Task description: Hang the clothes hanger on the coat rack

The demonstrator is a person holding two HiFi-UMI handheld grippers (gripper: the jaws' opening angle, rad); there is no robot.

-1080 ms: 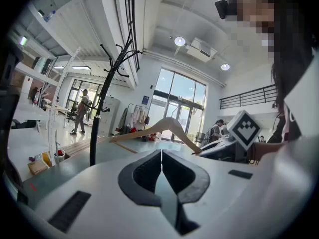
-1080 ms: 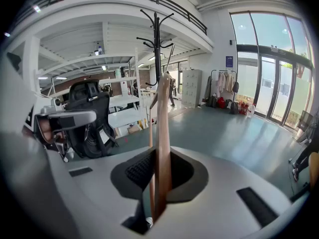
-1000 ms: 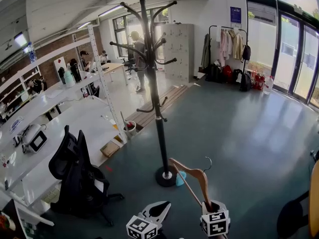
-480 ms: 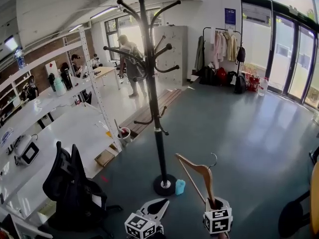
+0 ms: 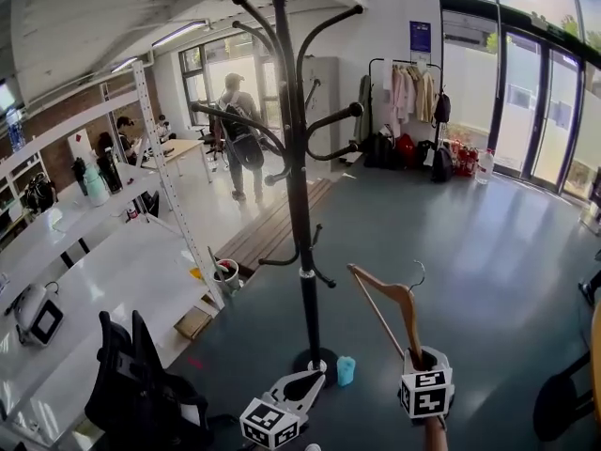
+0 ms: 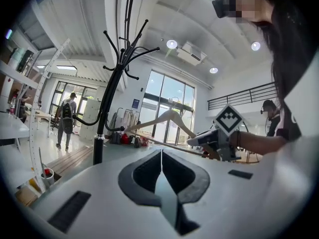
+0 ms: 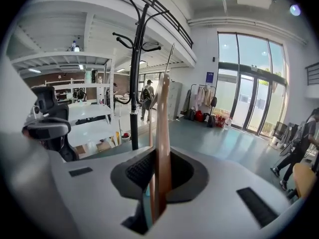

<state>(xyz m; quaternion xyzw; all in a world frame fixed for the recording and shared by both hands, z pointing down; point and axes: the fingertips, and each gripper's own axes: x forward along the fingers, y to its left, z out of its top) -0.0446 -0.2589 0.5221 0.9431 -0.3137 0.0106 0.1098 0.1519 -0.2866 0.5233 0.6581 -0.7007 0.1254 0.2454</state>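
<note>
The black coat rack (image 5: 299, 205) stands mid-floor on a round base, its curved arms spreading out at the top. The wooden clothes hanger (image 5: 392, 301) with a metal hook (image 5: 416, 272) stands upright just right of the pole, well below the arms. My right gripper (image 5: 421, 357) is shut on its lower end; in the right gripper view the hanger (image 7: 162, 133) rises between the jaws, with the coat rack (image 7: 135, 83) beyond. My left gripper (image 5: 313, 378) is near the rack's base, shut and holding nothing. The left gripper view shows the coat rack (image 6: 107, 98), the hanger (image 6: 169, 117) and the left gripper (image 6: 161, 152).
A small light-blue cup (image 5: 346, 370) sits by the rack's base. A black office chair (image 5: 141, 388) and white shelving (image 5: 94, 252) fill the left. A person with a backpack (image 5: 235, 134) walks at the back. A clothes rail (image 5: 404, 92) and glass doors (image 5: 526, 111) are far right.
Both grippers have come closer to the coat rack, which now looms larger. The hanger has risen a little with the right gripper. The person at the back has walked on.
</note>
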